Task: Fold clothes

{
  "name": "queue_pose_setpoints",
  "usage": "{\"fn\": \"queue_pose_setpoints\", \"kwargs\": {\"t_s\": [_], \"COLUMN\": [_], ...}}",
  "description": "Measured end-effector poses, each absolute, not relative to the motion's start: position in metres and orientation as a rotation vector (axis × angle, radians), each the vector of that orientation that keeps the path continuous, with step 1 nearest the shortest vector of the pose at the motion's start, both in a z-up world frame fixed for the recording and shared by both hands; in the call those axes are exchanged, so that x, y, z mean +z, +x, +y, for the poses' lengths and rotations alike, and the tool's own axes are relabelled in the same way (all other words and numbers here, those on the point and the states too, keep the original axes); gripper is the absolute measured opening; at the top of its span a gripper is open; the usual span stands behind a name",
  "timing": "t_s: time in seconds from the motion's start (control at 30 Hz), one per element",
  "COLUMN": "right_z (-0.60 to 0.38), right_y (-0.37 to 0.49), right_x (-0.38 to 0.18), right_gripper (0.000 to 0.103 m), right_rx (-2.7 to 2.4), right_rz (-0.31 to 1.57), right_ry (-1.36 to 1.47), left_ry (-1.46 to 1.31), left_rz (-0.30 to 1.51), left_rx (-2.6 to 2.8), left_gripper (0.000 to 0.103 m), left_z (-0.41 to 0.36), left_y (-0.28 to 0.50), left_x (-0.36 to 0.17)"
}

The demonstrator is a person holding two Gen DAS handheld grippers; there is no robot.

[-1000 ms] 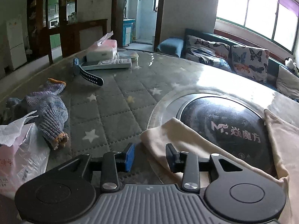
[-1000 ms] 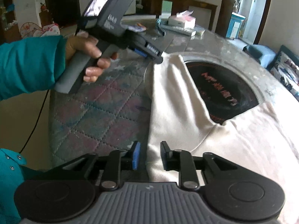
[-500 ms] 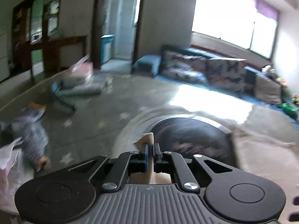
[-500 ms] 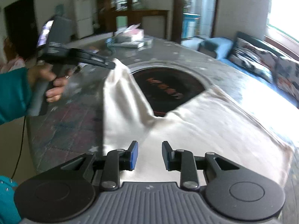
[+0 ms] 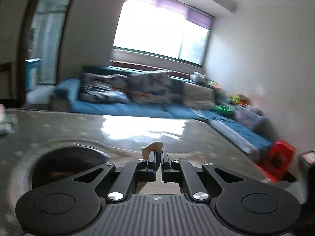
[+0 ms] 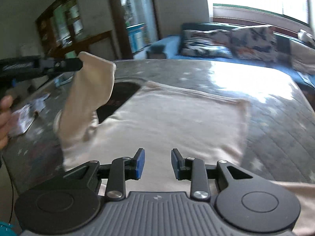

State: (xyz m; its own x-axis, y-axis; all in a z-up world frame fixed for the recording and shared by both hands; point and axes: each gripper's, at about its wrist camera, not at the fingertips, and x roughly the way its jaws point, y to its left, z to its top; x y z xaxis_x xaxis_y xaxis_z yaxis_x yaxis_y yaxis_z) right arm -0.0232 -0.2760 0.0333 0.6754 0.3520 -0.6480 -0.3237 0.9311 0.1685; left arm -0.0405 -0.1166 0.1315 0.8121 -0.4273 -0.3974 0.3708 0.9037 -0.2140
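Round table (image 6: 275, 106) under a glossy quilted cover with pale stars, glare from a bright window (image 5: 157, 27) across its far half. Beyond it, a blue sofa (image 6: 206, 45) lined with patterned cushions. Sunk into the tabletop, a dark circular cooktop (image 6: 122, 90), partly covered.

Spread flat over the table's near side, a cream long-sleeved garment (image 6: 177, 122), body lying smooth, hem toward the right wrist camera. One sleeve (image 6: 88, 90) lifted clear of the table at the left, hanging in a slack drape from its cuff.

Left tongs (image 6: 79, 64) pressed together, pinching that cuff; from their own camera, a tip of cream fabric (image 5: 152, 147) poking up between the nearly touching blue pads. Bare fingers (image 6: 5, 106) on the handle at the frame's left edge.

Right tongs (image 6: 157, 163) spread wide, blue pads well apart, hovering above the garment's lower body, gripping nothing.

Both views motion-blurred, small items at the table's far left unreadable.
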Motion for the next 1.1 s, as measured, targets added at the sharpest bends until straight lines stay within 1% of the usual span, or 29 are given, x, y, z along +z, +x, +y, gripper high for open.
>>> {"fn": "queue_pose_setpoints", "kwargs": {"t_s": [0.13, 0.23, 0.33, 0.37, 0.4, 0.47, 0.6, 0.67, 0.77, 0.87, 0.97, 1.0, 1.03, 1.07, 1.1], "right_z": [-0.301, -0.315, -0.326, -0.328, -0.329, -0.329, -0.320, -0.313, -0.298, -0.288, -0.283, -0.282, -0.281, -0.279, -0.278], "right_y": [-0.031, -0.035, -0.038, -0.039, -0.040, -0.042, -0.042, -0.041, -0.035, -0.028, -0.022, -0.021, -0.020, -0.021, -0.021], "right_x": [0.029, 0.022, 0.016, 0.015, 0.015, 0.017, 0.021, 0.022, 0.018, 0.009, 0.001, -0.001, -0.003, -0.003, -0.003], "right_gripper": [0.030, 0.032, 0.032, 0.032, 0.032, 0.032, 0.032, 0.032, 0.032, 0.032, 0.031, 0.027, 0.025, 0.019, 0.010], "right_rx": [0.310, 0.268, 0.238, 0.233, 0.235, 0.241, 0.272, 0.295, 0.332, 0.343, 0.326, 0.326, 0.325, 0.325, 0.325], "right_rz": [0.731, 0.740, 0.747, 0.747, 0.744, 0.737, 0.724, 0.724, 0.747, 0.780, 0.811, 0.821, 0.830, 0.831, 0.831], "right_ry": [0.099, 0.145, 0.173, 0.179, 0.179, 0.173, 0.159, 0.151, 0.122, 0.099, 0.086, 0.084, 0.081, 0.069, 0.060], "left_ry": [-0.146, -0.096, -0.047, -0.028, -0.007, 0.033, 0.097, 0.121, 0.142, 0.126, 0.127, 0.126, 0.125, 0.124, 0.127], "left_rz": [0.512, 0.578, 0.622, 0.622, 0.617, 0.597, 0.580, 0.576, 0.591, 0.621, 0.632, 0.632, 0.633, 0.633, 0.631], "left_rx": [-0.534, -0.578, -0.615, -0.617, -0.610, -0.573, -0.459, -0.399, -0.319, -0.293, -0.278, -0.278, -0.279, -0.279, -0.281], "left_gripper": [0.007, 0.011, 0.016, 0.019, 0.027, 0.034, 0.036, 0.039, 0.040, 0.043, 0.043, 0.043, 0.043, 0.043, 0.043], "left_z": [-0.153, -0.175, -0.179, -0.176, -0.172, -0.160, -0.121, -0.099, -0.075, -0.061, -0.056, -0.057, -0.058, -0.059, -0.060], "left_y": [-0.048, -0.055, -0.064, -0.070, -0.075, -0.087, -0.094, -0.096, -0.101, -0.104, -0.105, -0.104, -0.104, -0.104, -0.103], "left_x": [0.114, 0.089, 0.072, 0.069, 0.068, 0.066, 0.060, 0.057, 0.049, 0.042, 0.034, 0.033, 0.032, 0.030, 0.029]}}
